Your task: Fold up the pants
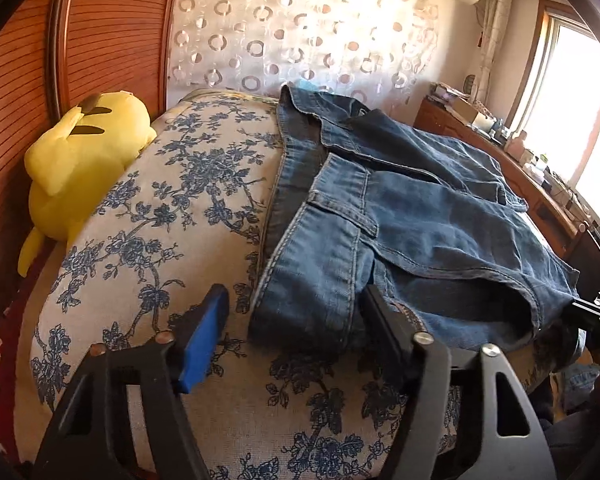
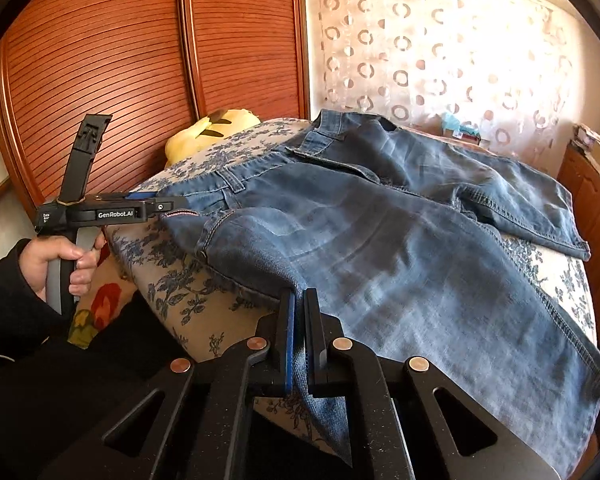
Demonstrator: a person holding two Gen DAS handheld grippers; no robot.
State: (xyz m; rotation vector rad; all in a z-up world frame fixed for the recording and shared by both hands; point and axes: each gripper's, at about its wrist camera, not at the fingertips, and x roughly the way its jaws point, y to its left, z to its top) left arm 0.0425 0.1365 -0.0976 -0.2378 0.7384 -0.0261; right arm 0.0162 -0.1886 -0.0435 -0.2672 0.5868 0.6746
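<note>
Black right gripper fills the near edge of the right wrist view; its blue-padded fingers are pressed together, pinching a fold of denim at the near edge of the jeans. Jeans lie spread across the bed, waistband toward the far end, one leg running to the near right corner, the other angled off behind it. Bed cover is cream with a blue floral print.

Left gripper sits at the waistband corner of the jeans. Its fingers stand apart: the left blue pad is clear of the cloth over the bare cover, the right finger lies against the denim edge. No grip visible. In the right wrist view a hand in a dark sleeve holds this gripper by its handle.

Room, relative to the bed: yellow plush toy at its far left edge, against reddish slatted wooden doors. Sheer curtain with ring pattern behind the far end. Wooden dresser with clutter along the right side, under a bright window.
</note>
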